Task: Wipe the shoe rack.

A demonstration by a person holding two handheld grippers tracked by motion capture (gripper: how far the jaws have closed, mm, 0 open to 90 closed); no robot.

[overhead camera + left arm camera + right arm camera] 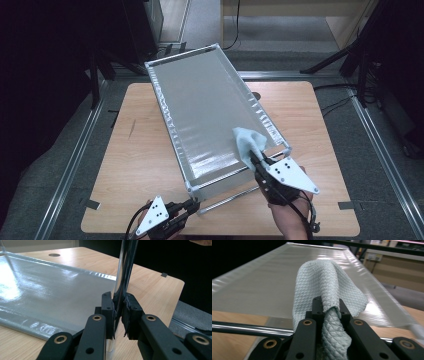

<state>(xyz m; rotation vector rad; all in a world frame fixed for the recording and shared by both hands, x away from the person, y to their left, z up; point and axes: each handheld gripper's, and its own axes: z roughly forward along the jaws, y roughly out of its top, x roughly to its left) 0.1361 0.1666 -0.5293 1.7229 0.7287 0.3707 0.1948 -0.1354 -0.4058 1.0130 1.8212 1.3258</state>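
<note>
A metal-framed rack with a silvery sheet (pixel 200 110) stretched over its top lies slantwise on the wooden table (pixel 135 165). At its near left corner my left gripper (pixel 192 204) is shut on a chrome upright tube (pixel 122 277) of the frame, jaws pressed to both sides of it (pixel 119 307). My right gripper (pixel 255 159) is shut on a pale blue-green waffle cloth (pixel 247 140), bunched between the jaws (pixel 329 305). The cloth (pixel 324 282) drapes forward onto the sheet (pixel 262 285) near the rack's near right corner.
A chrome bar (pixel 242 328) of the frame runs below the sheet's near edge. The table has a round hole (pixel 54 255) beyond the rack. Tape marks (pixel 92 204) sit at the table's front corners. Metal floor rails (pixel 75 160) flank the table; black stand legs (pixel 345 55) rise at back right.
</note>
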